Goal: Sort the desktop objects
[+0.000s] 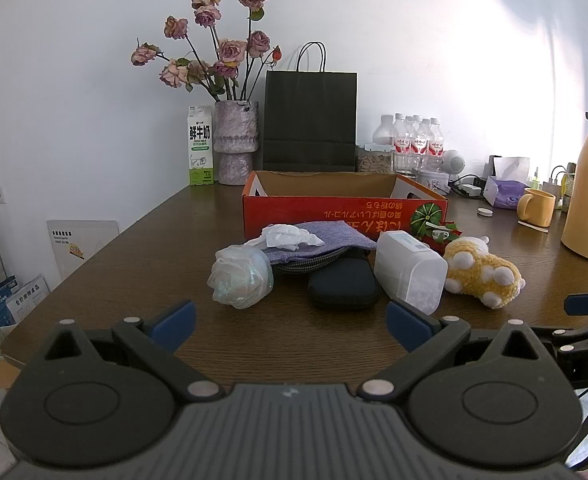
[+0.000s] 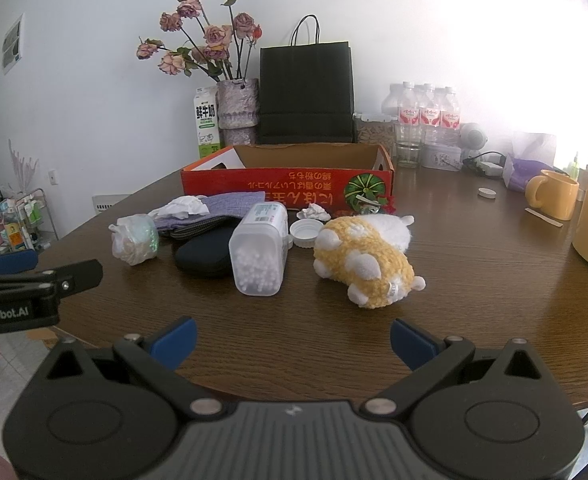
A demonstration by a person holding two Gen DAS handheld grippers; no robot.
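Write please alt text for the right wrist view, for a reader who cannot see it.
The open right gripper hovers over a brown wooden table, empty, facing a yellow and white plush toy and a clear plastic jar of white beads lying on its side. Behind them stands an open red cardboard box.

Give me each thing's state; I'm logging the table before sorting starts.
Left gripper: jaws open, holding nothing.
Right gripper: jaws open, holding nothing.
Red box: open-topped, nothing visible inside.
Cotton swab container: lying on its side.
White lid: off, loose on the table.
Plush toy: lying down.
Dark case: shut.
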